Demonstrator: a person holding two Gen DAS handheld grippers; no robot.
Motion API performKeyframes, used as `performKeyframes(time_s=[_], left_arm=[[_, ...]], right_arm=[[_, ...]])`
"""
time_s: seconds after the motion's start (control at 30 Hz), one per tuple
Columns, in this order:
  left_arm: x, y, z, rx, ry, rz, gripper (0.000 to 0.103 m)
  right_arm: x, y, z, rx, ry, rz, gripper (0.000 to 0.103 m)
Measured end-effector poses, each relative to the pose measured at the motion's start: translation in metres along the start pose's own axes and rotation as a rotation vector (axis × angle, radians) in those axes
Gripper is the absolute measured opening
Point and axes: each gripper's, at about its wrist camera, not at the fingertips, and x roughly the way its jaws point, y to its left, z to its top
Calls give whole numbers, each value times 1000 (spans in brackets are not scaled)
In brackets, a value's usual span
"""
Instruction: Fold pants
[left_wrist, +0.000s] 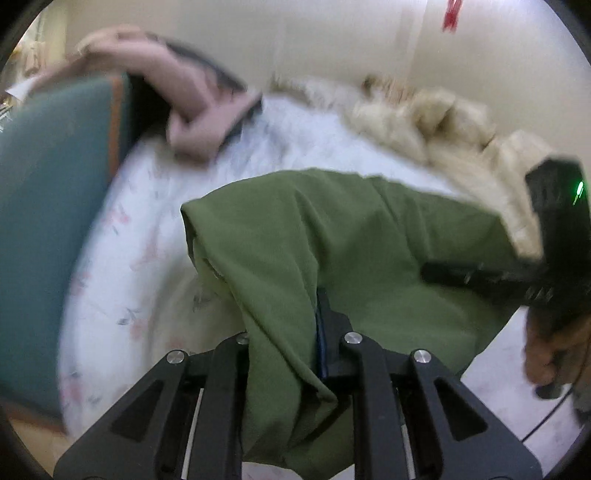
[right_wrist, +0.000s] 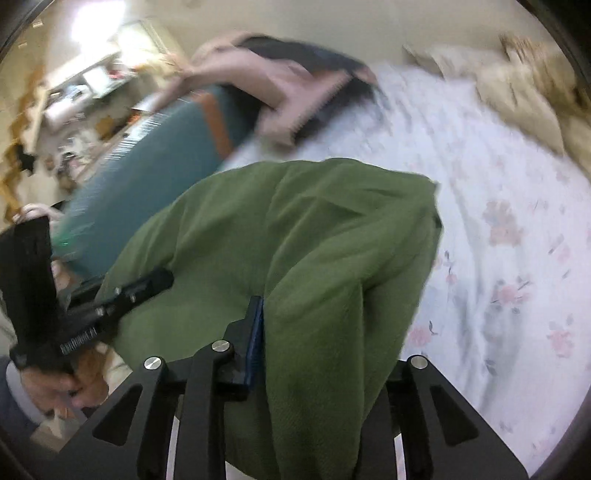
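Observation:
The green pants (left_wrist: 332, 229) hang bunched over a bed, lifted off the sheet between both grippers. My left gripper (left_wrist: 304, 314) is shut on one part of the cloth, which drapes over and hides its left finger; the right finger with its blue pad (left_wrist: 322, 332) shows. In the right wrist view the pants (right_wrist: 314, 236) cover the right finger of my right gripper (right_wrist: 275, 314), shut on the fabric beside its blue-padded left finger (right_wrist: 255, 332). Each view shows the other gripper gripping the pants' far side: the right one (left_wrist: 439, 275) and the left one (right_wrist: 155, 282).
A white floral bed sheet (right_wrist: 498, 229) lies under the pants. A teal cushion (left_wrist: 48, 206) stands at the left, with pink and dark clothes (left_wrist: 192, 96) beside it. A beige fluffy blanket (left_wrist: 424, 118) lies along the cream wall. A hand (left_wrist: 550, 354) holds the right gripper.

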Motion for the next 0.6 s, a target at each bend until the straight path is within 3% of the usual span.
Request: performKeyframes(time_s=[0.03,0.1,0.2,0.23,0.27,0.3,0.33,0.47,0.53,0.6], left_arm=[[16,5,-5,11,24,-4,13],[26,11,-10,33,-4,-16,15],[27,26,-23,1,-2,-78,26],[27,28,-26,-5,14,-78,38],[27,31,-32,-2,28,-58,56],[25,33,-38,8,29,-17,67],[22,35,-40,11,27,19,85],[1,41,-56,26,36,94,87],[-8,38,-64,82,60,177,87],[-12,29,-74,190,112,331,87]], right_arm=[[16,-9,0,18,21,-1,26],[31,-21,-10,32,-5,18,30],[32,-39,-22,89,-34,53,56],[29,-45,-28,99,-32,42,69],[28,-52,-33,105,-23,28,75],[25,-58,-38,116,-14,29,76],[21,-63,-45,126,-3,35,77],[-12,-74,-68,105,3,-48,77],[-26,-79,-80,82,23,-161,77],[-40,-77,-91,49,57,-253,77]])
